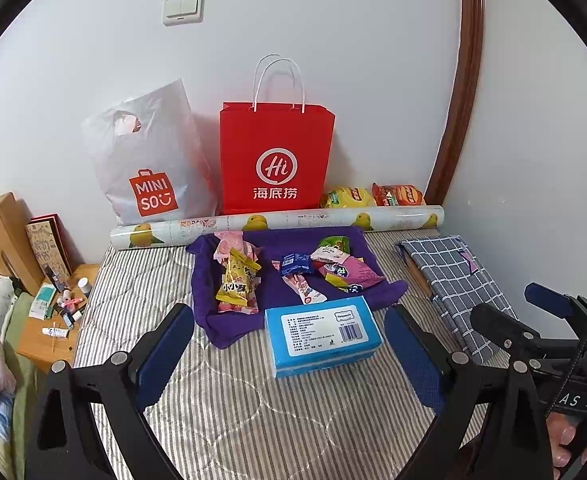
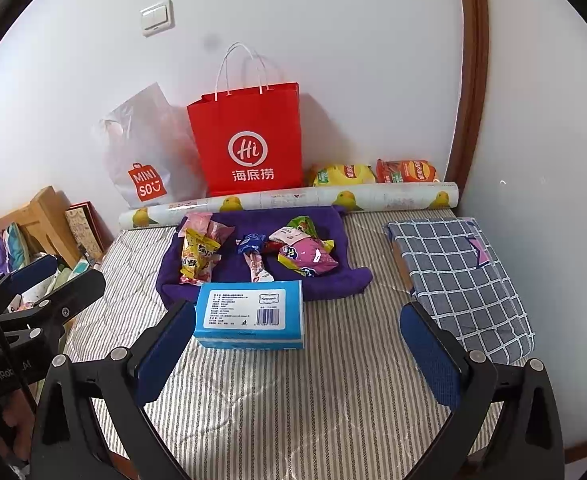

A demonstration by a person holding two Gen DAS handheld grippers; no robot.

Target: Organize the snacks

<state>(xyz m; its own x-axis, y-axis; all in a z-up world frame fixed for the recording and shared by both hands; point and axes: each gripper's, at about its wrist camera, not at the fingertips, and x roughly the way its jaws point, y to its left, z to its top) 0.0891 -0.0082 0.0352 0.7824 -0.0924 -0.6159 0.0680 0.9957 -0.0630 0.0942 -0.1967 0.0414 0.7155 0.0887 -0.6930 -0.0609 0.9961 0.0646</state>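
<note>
Several small snack packets lie on a purple cloth (image 1: 285,296) (image 2: 333,276) on the striped mattress: a yellow packet (image 1: 237,280) (image 2: 196,258), a blue one (image 1: 295,264) (image 2: 250,243) and a pink-purple one (image 1: 351,274) (image 2: 307,260). A blue tissue box (image 1: 321,334) (image 2: 249,314) stands in front of the cloth. A red paper bag (image 1: 275,160) (image 2: 249,140) leans on the wall behind. My left gripper (image 1: 289,352) is open, near side of the box. My right gripper (image 2: 297,344) is open, its left pad beside the box.
A white plastic bag (image 1: 149,160) (image 2: 145,152), a paper roll (image 1: 277,220) (image 2: 289,200), and two chip bags (image 1: 373,196) (image 2: 373,172) line the wall. A checked folded cloth (image 1: 457,284) (image 2: 461,280) lies right. A cluttered wooden nightstand (image 1: 49,340) stands left of the mattress.
</note>
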